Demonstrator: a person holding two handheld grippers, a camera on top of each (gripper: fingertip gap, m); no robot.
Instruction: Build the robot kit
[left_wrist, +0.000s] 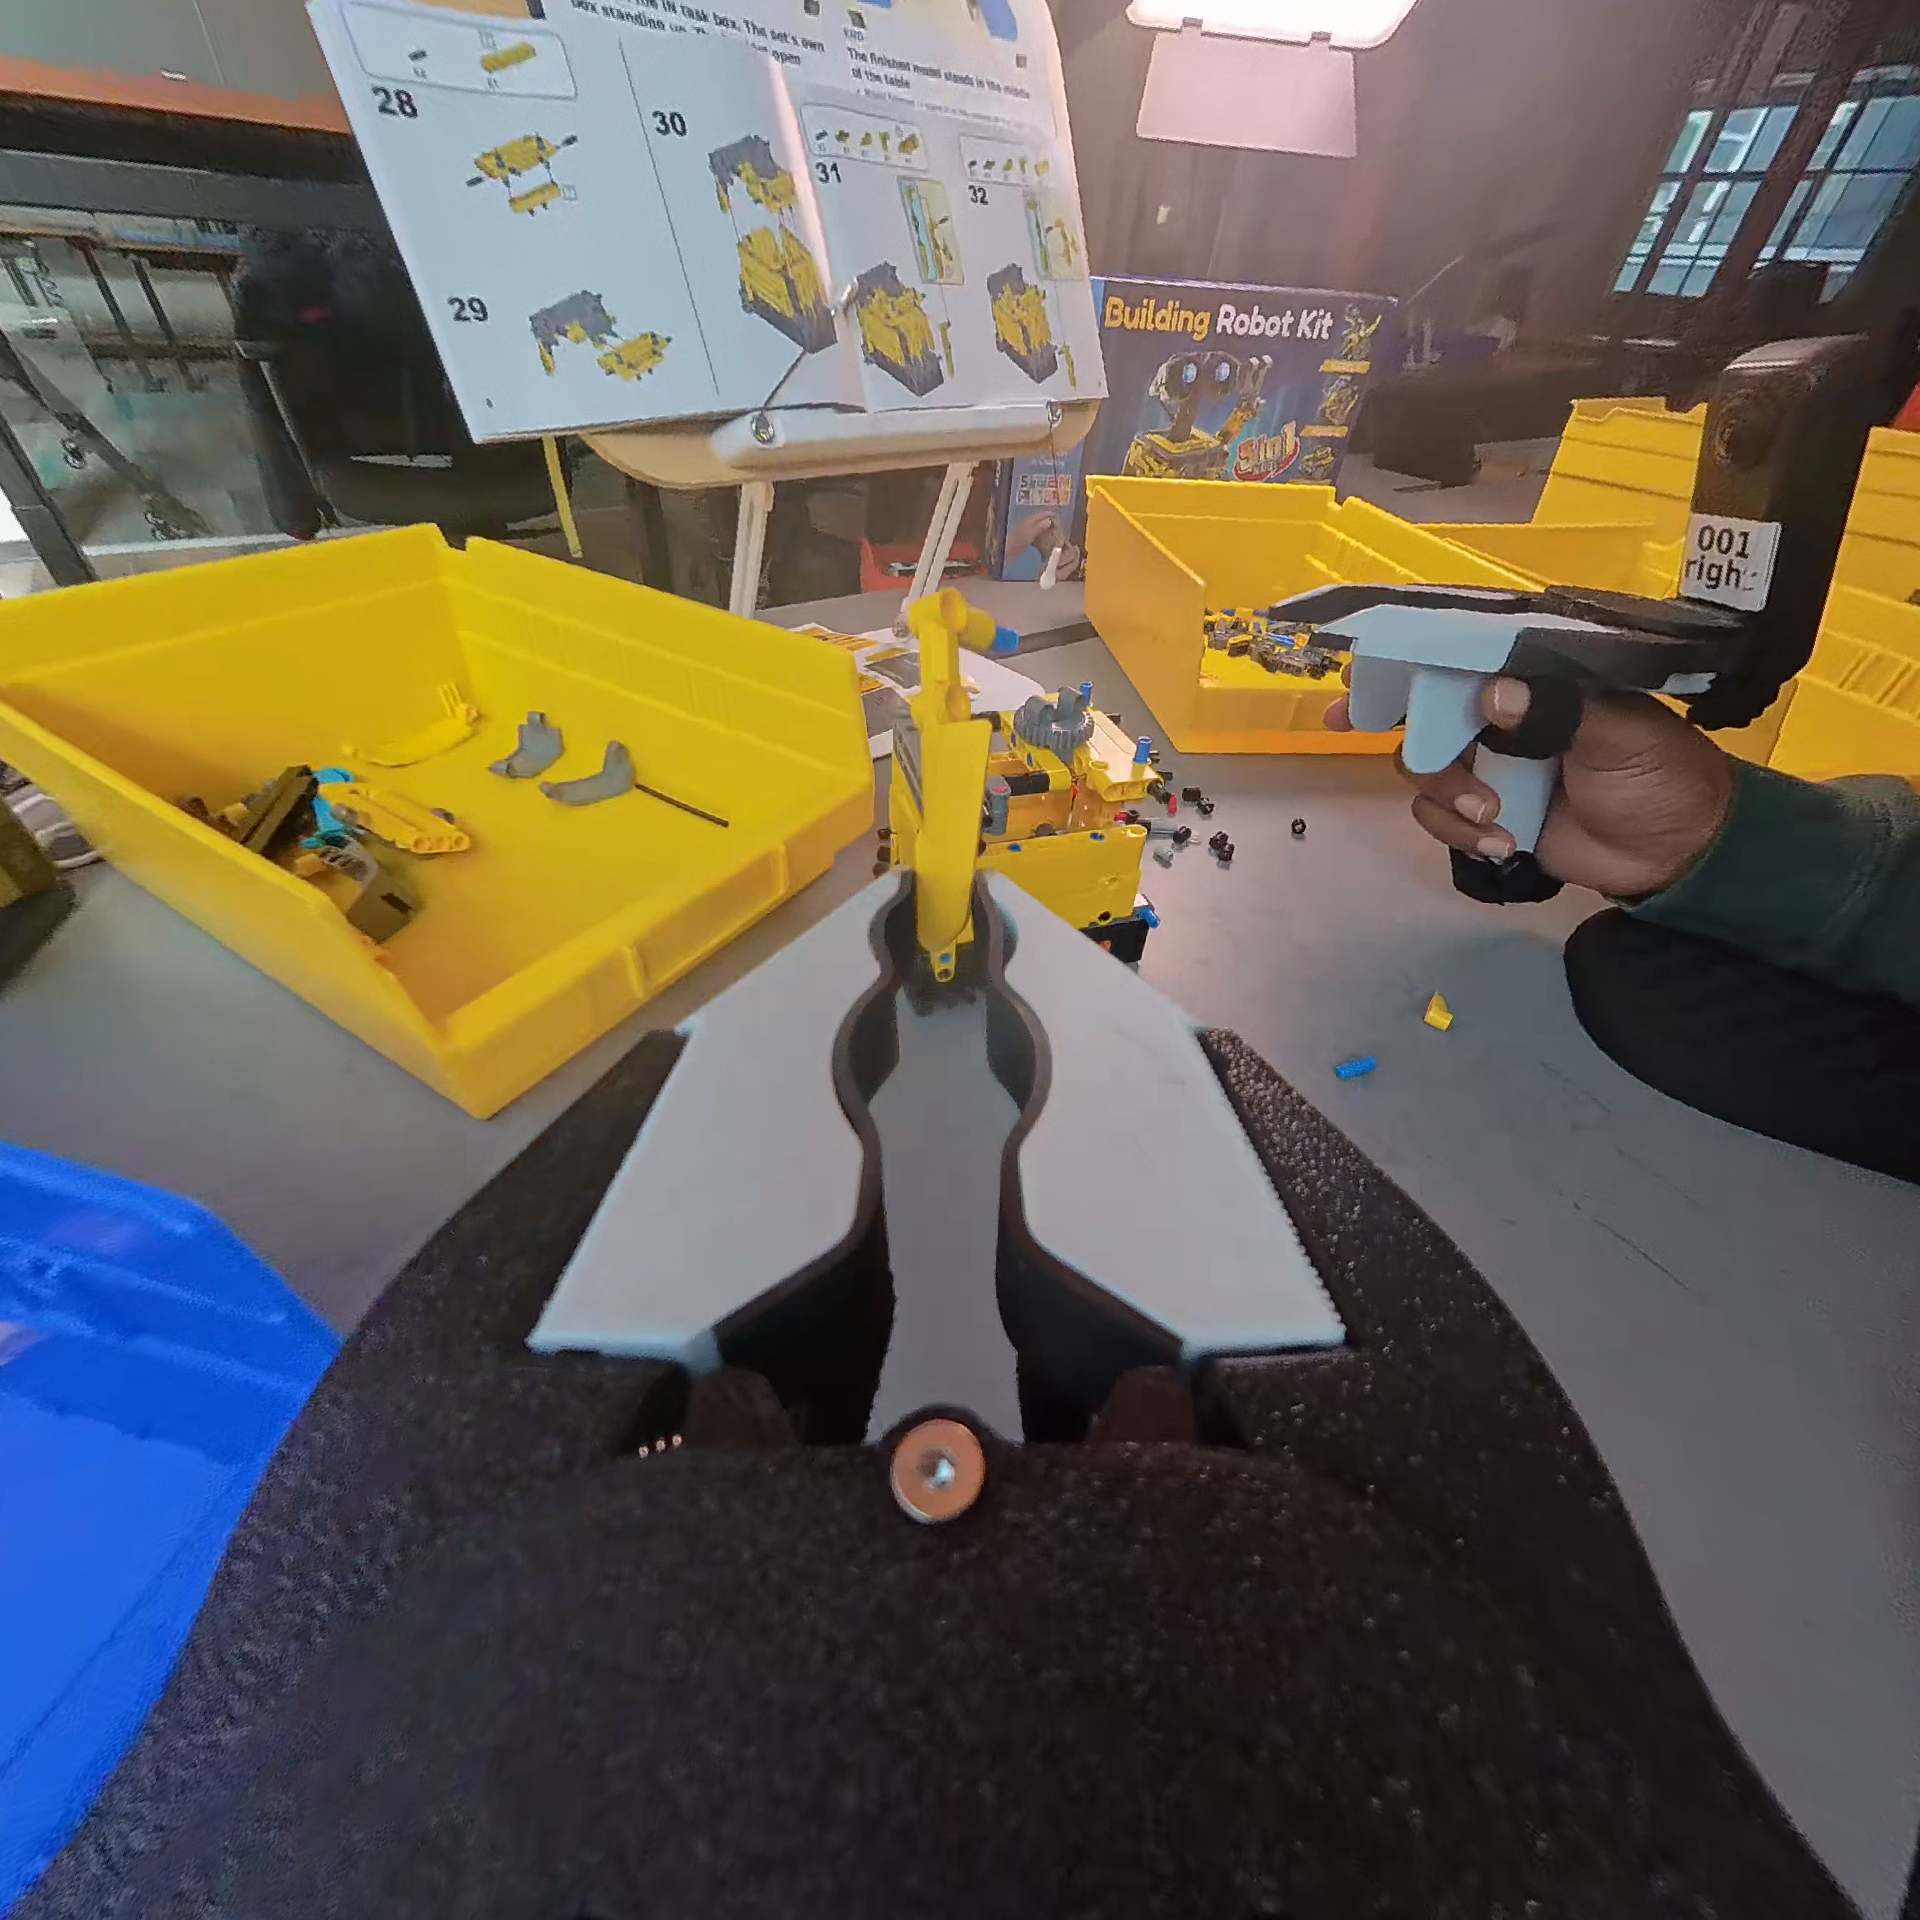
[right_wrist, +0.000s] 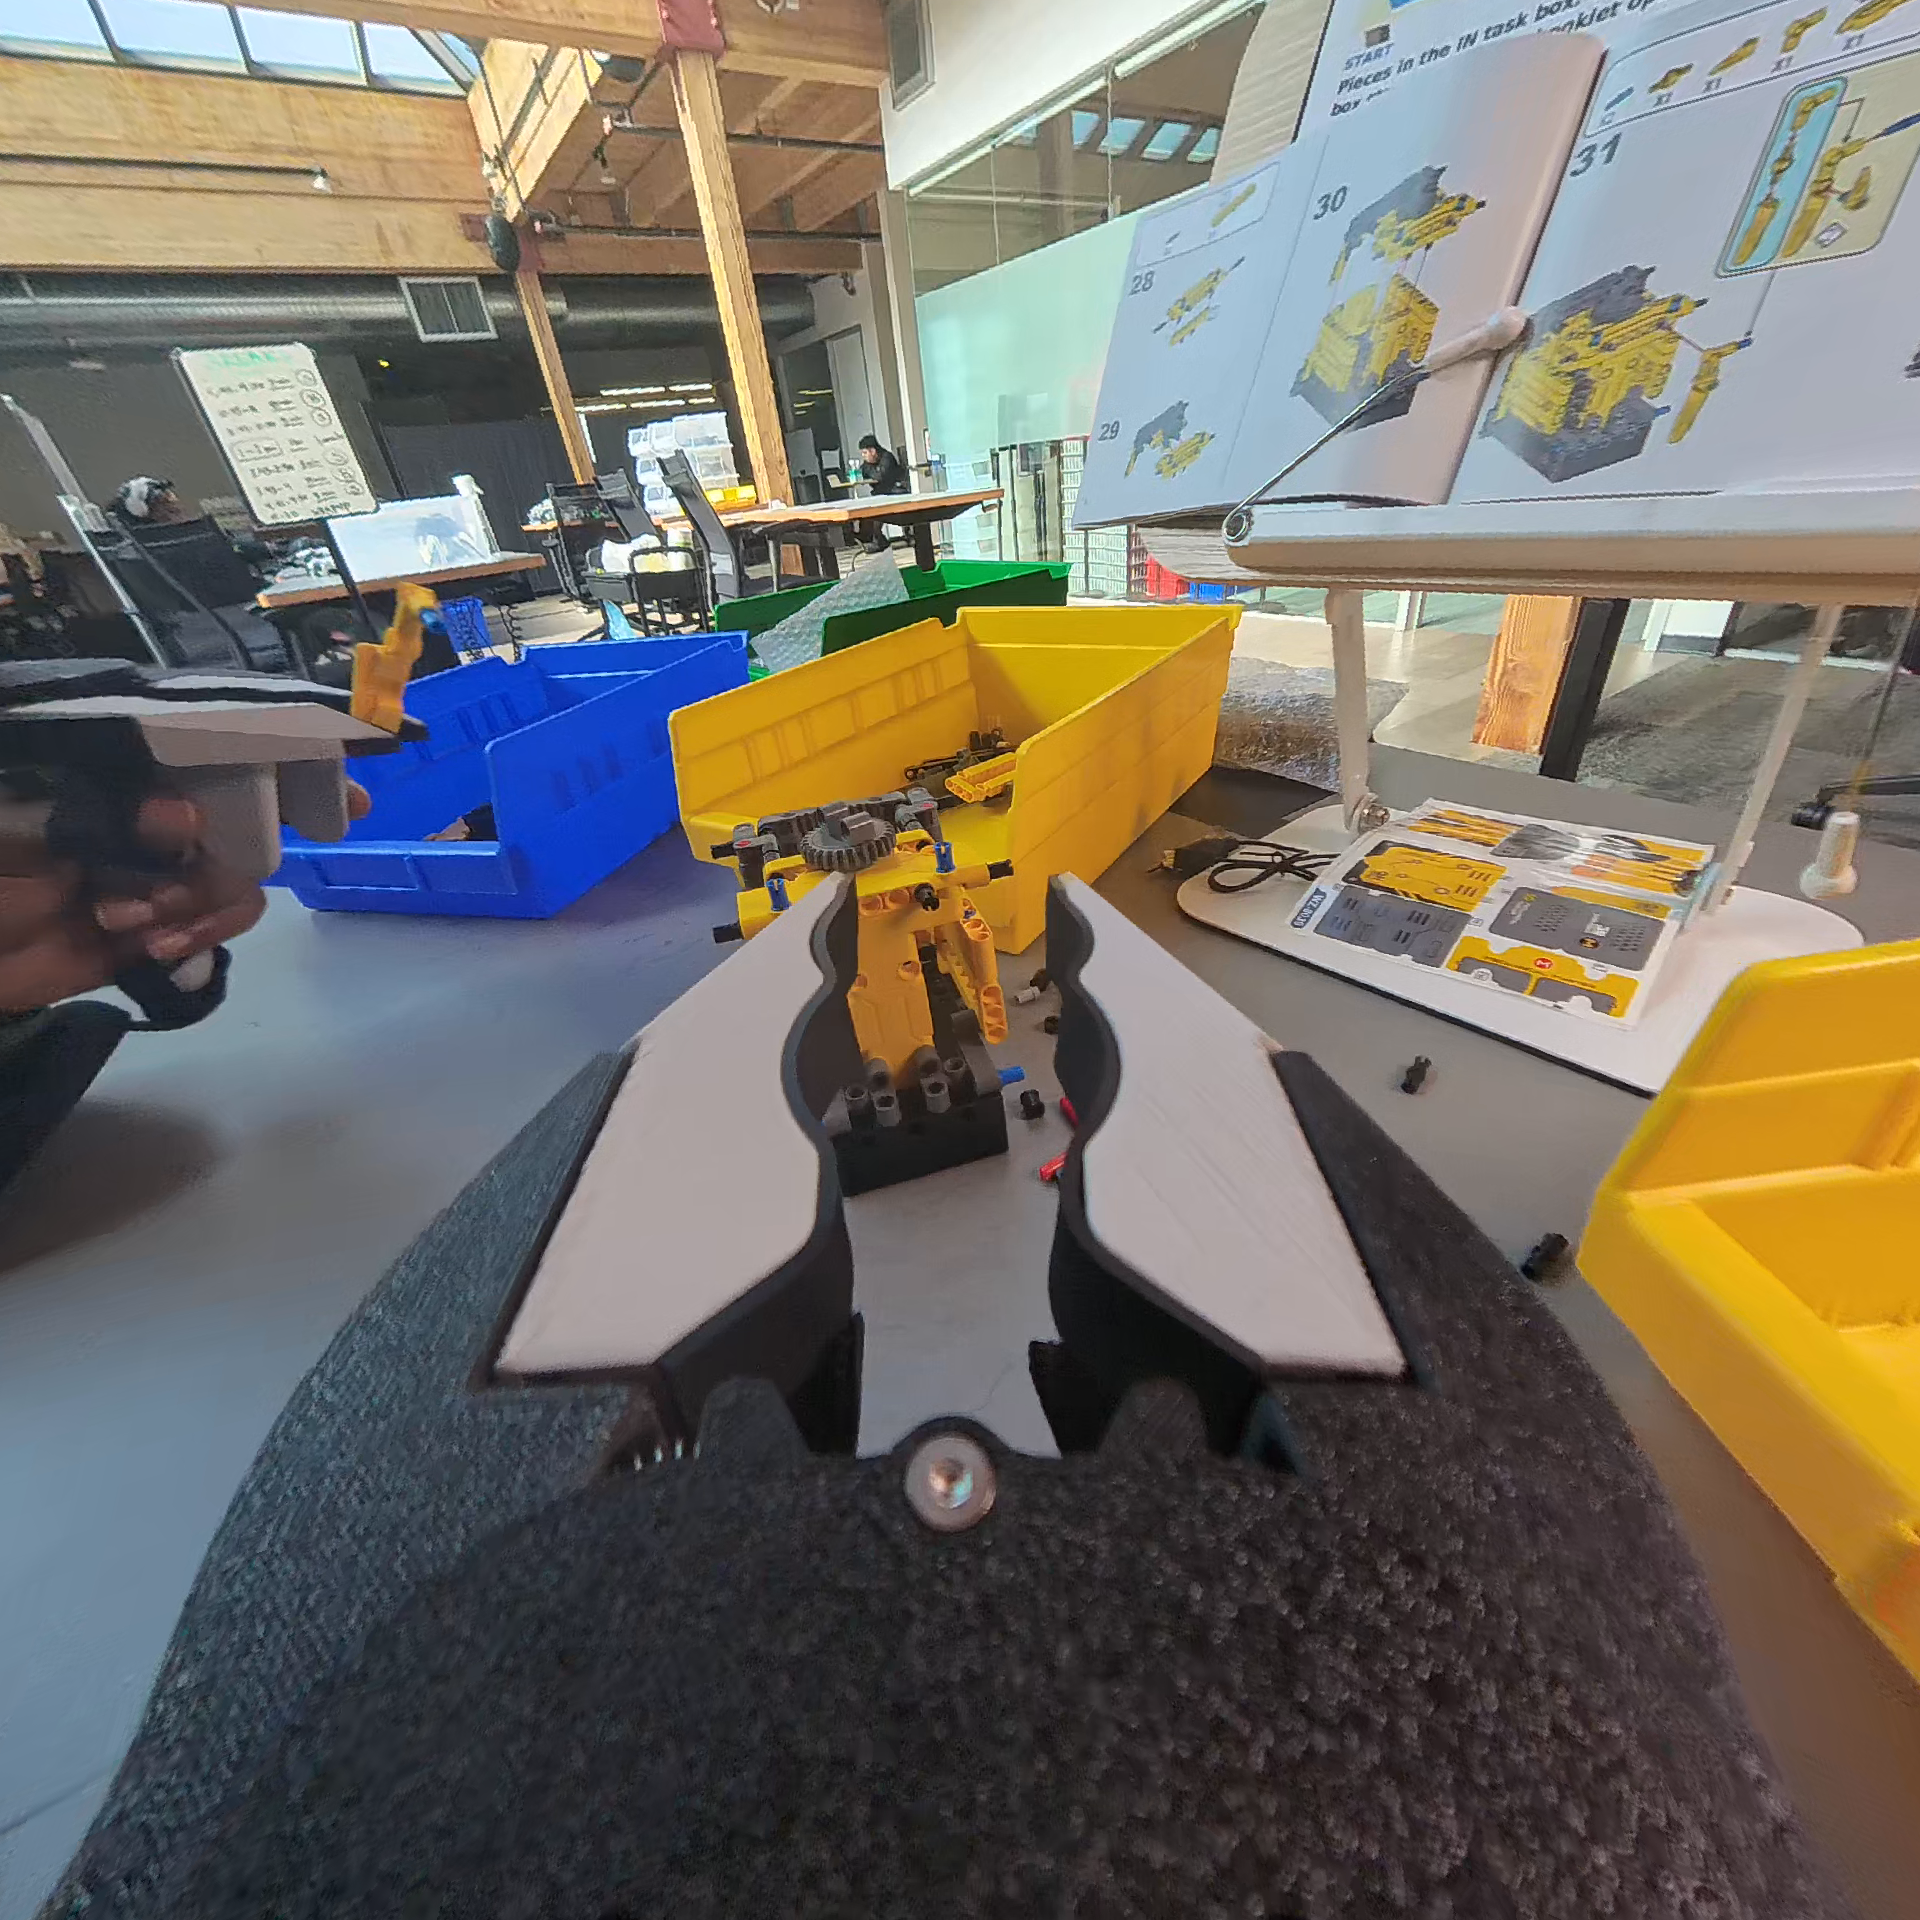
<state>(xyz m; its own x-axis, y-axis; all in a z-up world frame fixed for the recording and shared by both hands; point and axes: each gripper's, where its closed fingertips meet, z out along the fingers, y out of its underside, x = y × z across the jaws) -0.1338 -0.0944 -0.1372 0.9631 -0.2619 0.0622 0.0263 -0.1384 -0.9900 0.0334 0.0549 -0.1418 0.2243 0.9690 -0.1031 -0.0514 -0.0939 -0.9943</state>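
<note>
My left gripper (left_wrist: 940, 902) is shut on the lower end of a long yellow arm piece (left_wrist: 948, 790), which stands upright from the jaws. Just behind it, a yellow, black and grey brick model (left_wrist: 1060, 805) with a grey gear on top stands on the grey table. My right gripper (right_wrist: 953, 896) is open and empty. The model (right_wrist: 914, 977) shows between its fingers, but in the left wrist view this gripper (left_wrist: 1294, 611) hovers apart from it to the right, in a person's hand. The left gripper (right_wrist: 390, 732) with the arm piece (right_wrist: 390, 655) also shows at the left.
A yellow bin (left_wrist: 623, 935) with several loose pieces lies left of the model, with a blue bin (left_wrist: 104, 1403) nearer. More yellow bins (left_wrist: 1174, 592) stand at the right. A booklet on a stand (left_wrist: 665, 260), small pins (left_wrist: 1195, 826) and a sticker sheet (right_wrist: 1496, 914) are around. There is about 25 centimetres between the tips of the two grippers.
</note>
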